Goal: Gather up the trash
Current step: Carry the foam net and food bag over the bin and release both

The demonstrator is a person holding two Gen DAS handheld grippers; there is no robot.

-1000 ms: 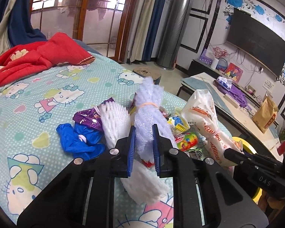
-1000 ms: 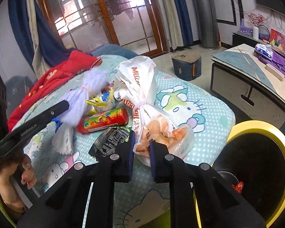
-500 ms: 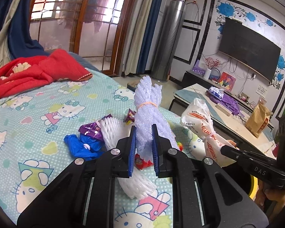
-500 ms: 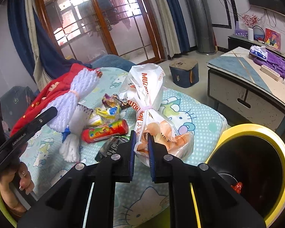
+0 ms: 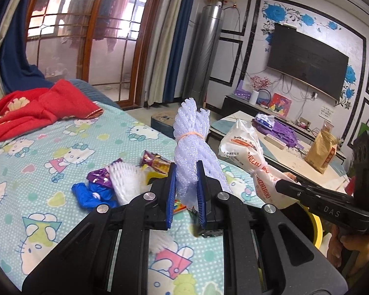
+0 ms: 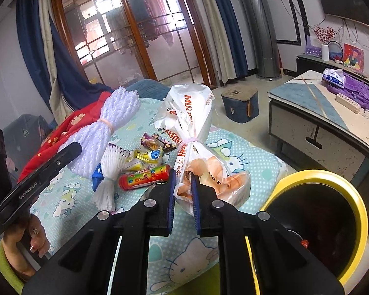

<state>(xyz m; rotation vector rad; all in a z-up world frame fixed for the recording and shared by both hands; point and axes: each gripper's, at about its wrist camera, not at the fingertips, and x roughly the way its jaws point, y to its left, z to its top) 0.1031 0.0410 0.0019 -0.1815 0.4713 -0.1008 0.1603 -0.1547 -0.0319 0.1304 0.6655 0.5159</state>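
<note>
Left gripper (image 5: 186,194) clamped nearly closed on white foam-net bundle (image 5: 194,152), right gripper (image 6: 182,194) pinching tied plastic bag (image 6: 192,147), both lifted above bedsheet (image 5: 49,162) beside yellow-rimmed bin (image 6: 332,179).

Yellow-rimmed bin (image 6: 317,177) cut off at right edge, its dark inside unreadable, foam-net bundle (image 5: 194,157) base hidden between fingers (image 5: 171,194), bag (image 6: 196,152) print crumpled, illegible

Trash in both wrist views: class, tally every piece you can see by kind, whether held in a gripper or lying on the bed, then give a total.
Foam net bundles: 2
Tied plastic bag: 1
Snack wrappers: 3
Red candy tube: 1
Blue glove: 1
Total: 8
</note>
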